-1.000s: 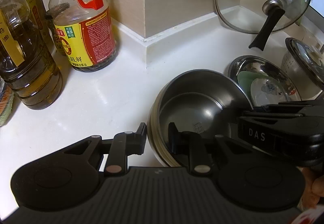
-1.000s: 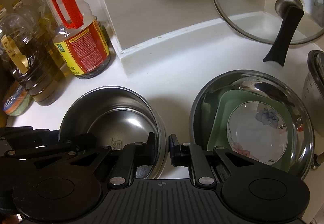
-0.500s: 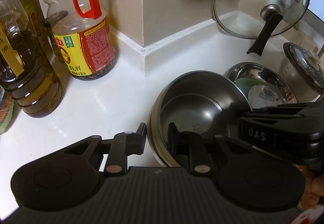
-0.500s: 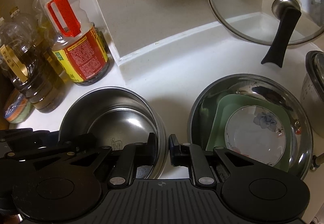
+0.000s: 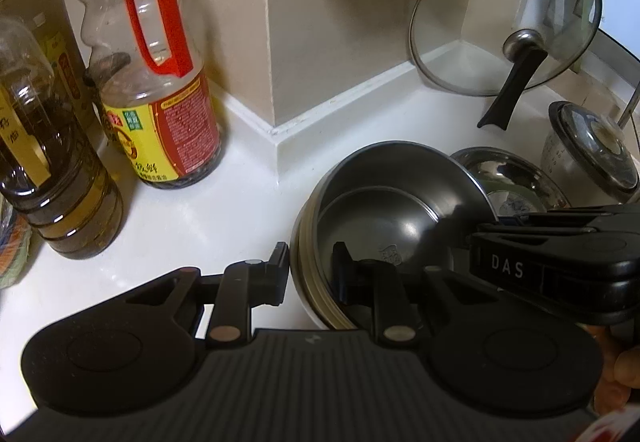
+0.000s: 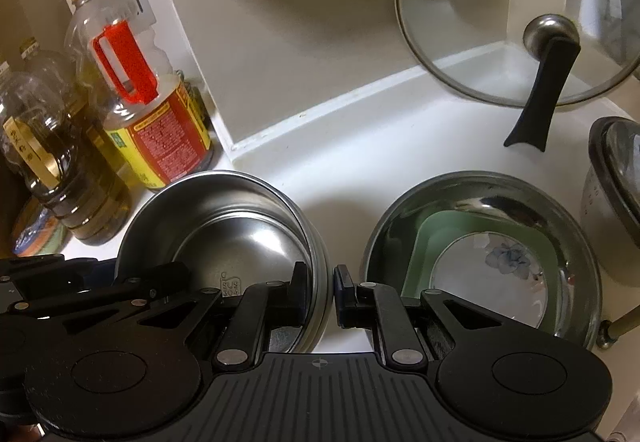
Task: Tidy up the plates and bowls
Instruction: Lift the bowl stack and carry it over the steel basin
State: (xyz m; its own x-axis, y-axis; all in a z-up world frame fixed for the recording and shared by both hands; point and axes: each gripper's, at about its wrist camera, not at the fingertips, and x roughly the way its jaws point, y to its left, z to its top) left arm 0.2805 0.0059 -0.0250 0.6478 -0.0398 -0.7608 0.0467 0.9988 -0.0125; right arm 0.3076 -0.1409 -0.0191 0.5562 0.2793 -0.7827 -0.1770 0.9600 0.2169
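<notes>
Left wrist view: the left gripper (image 5: 310, 276) is seen clamped on the near rim of a steel bowl (image 5: 394, 210), one finger outside the wall and one inside. The bowl is set over the white counter (image 5: 180, 218); whether it rests on it cannot be told. The right gripper (image 5: 556, 258) is seen reaching in from the right across the bowl's far side. Behind it a steel basin (image 5: 504, 170) is partly hidden. A red-handled bottle (image 5: 156, 98) and a dark oil bottle (image 5: 52, 170) are stood at left, and a glass lid (image 5: 504, 14) is leaned in the corner.

Right wrist view: the right gripper (image 6: 320, 292) is closed on the bowl's (image 6: 224, 226) right rim, wall pinched between the fingers. Just beside the bowl, the basin (image 6: 484, 194) is seen holding a green dish (image 6: 436, 230) with a flowered plate (image 6: 492, 274) inside it. The left gripper (image 6: 92, 290) is seen at lower left, at the bowl's left side.
</notes>
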